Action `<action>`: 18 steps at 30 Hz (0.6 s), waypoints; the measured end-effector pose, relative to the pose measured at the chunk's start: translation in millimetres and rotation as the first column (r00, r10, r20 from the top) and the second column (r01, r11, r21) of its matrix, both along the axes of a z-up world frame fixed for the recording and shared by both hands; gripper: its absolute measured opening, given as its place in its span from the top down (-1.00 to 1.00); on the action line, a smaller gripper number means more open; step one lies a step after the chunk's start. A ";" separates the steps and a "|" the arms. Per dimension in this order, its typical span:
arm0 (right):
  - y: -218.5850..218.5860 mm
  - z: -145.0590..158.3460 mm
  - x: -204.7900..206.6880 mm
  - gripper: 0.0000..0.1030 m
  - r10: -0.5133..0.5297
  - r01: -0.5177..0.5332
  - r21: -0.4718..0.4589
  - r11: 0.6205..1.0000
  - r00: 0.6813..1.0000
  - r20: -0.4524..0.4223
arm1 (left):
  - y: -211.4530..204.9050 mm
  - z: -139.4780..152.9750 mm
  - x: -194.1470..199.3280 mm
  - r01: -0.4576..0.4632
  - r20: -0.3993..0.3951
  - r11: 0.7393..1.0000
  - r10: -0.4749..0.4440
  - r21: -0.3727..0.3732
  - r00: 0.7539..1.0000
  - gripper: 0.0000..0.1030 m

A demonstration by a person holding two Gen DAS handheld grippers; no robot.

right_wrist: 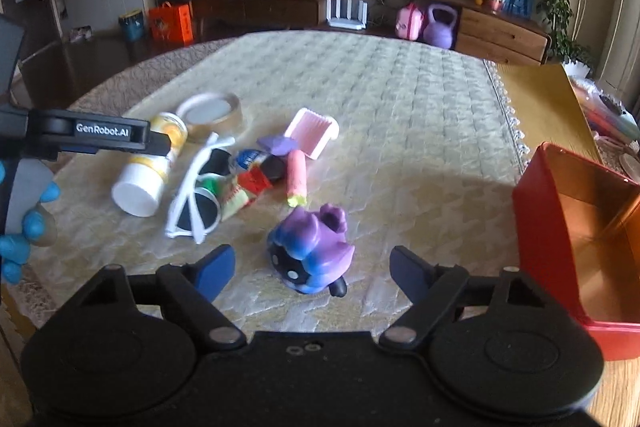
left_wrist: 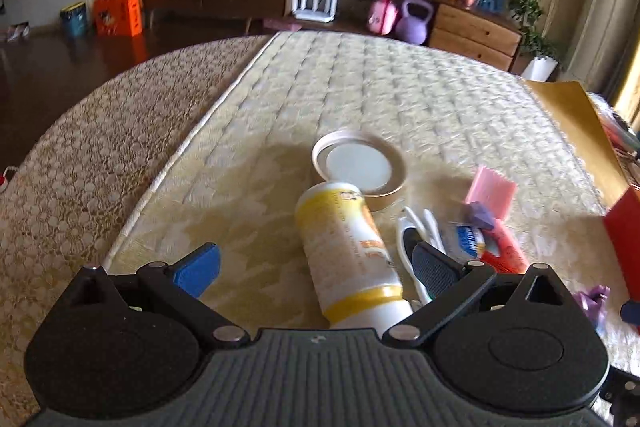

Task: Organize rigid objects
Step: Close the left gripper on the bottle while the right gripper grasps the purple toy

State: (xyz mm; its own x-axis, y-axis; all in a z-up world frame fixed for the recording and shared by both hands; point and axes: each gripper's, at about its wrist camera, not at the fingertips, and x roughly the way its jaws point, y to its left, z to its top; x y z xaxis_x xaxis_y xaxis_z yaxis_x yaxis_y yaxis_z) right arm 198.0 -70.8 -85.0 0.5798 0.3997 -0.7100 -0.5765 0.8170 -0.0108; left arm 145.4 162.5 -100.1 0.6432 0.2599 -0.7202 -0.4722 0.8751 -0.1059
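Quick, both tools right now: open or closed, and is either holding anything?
Left tool: open, holding nothing; the white and yellow bottle lies between its fingers, ungripped.
Right tool: open, holding nothing; the purple toy sits between its fingers, ungripped.

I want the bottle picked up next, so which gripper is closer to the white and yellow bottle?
Left. The left gripper is open around the bottle. The right gripper is open further right, at the purple toy.
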 end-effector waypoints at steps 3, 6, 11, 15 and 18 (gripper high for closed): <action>3.6 -6.0 6.7 -0.60 -0.004 0.004 -0.003 1.000 1.000 -0.018 | 2.5 -6.7 6.4 -0.009 -0.018 1.000 0.009 -0.015 1.000 -0.99; 6.4 -10.6 8.6 -0.58 0.000 -0.001 -0.013 1.000 1.000 -0.023 | 2.6 -12.8 10.3 -0.008 -0.028 1.000 0.008 -0.016 1.000 -0.97; 9.4 -16.2 14.7 -0.50 -0.009 0.008 -0.022 1.000 0.999 -0.037 | 5.1 -18.5 10.8 -0.014 -0.032 0.999 0.012 -0.049 0.999 -0.83; 9.7 -19.7 19.7 -0.40 -0.024 0.023 -0.023 0.999 0.998 -0.051 | 2.8 -18.3 10.7 0.006 -0.019 0.998 -0.007 -0.058 1.000 -0.63; 11.2 -22.4 23.4 -0.33 -0.037 0.035 -0.023 0.999 0.997 -0.066 | 1.1 -17.1 11.3 0.015 -0.016 0.998 -0.016 -0.066 1.000 -0.48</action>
